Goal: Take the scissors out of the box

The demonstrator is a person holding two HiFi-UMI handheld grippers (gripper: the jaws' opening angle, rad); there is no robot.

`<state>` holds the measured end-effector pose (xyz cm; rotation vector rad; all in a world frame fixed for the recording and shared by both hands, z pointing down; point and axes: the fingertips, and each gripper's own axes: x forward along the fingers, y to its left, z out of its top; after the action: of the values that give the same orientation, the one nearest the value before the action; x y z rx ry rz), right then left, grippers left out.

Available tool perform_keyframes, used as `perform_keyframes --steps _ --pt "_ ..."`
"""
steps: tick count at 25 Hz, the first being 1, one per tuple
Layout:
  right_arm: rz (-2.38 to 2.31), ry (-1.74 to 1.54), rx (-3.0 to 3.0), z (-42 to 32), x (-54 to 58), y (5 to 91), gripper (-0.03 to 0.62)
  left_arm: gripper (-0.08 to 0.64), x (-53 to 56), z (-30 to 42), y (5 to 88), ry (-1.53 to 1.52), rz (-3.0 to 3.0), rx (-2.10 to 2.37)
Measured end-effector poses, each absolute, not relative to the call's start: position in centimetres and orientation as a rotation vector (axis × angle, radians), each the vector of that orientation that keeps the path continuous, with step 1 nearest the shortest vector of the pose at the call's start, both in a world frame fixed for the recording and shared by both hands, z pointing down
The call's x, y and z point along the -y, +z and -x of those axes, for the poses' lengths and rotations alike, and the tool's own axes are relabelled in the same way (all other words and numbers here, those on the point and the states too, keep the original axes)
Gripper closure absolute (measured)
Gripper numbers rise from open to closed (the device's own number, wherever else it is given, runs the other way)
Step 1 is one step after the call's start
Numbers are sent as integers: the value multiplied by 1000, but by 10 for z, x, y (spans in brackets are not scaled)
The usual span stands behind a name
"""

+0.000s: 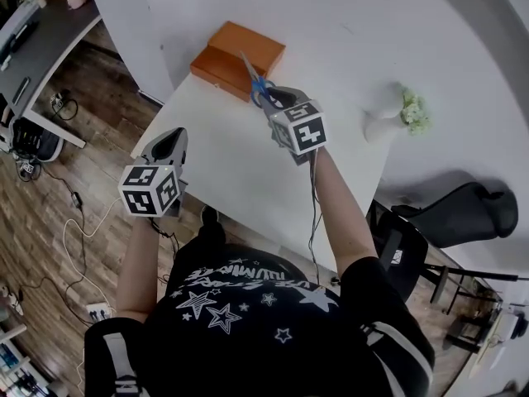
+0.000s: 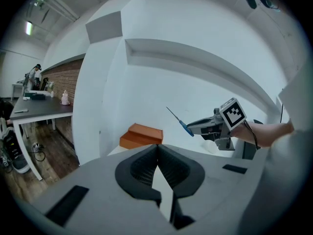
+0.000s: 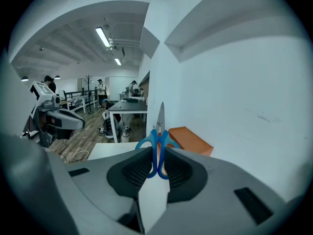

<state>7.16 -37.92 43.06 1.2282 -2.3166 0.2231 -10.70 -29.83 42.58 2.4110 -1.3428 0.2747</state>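
An orange box point(image 1: 240, 55) lies closed at the far end of the white table point(image 1: 240, 180). My right gripper point(image 1: 278, 99) hangs above the table just in front of the box, shut on the blue handles of the scissors point(image 1: 257, 83), whose blade points up and away. In the right gripper view the scissors point(image 3: 157, 148) stand upright between the pads, with the box point(image 3: 191, 140) behind them. My left gripper point(image 1: 170, 145) hovers at the table's left edge, shut with nothing in it. In the left gripper view the scissors point(image 2: 179, 122) and the box point(image 2: 142, 135) lie ahead.
A white vase with pale green flowers point(image 1: 395, 114) stands on the table's right side. A black chair point(image 1: 463, 213) is to the right. A dark desk point(image 1: 41, 40) and cables on the wood floor point(image 1: 74, 222) are to the left. White walls back the table.
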Motion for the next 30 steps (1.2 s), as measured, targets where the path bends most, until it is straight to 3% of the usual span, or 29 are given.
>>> perform_keyframes --steps 30 --pt "-1292 385 2403 -148 151 449 492 545 105 29 427 261 -2413 1358"
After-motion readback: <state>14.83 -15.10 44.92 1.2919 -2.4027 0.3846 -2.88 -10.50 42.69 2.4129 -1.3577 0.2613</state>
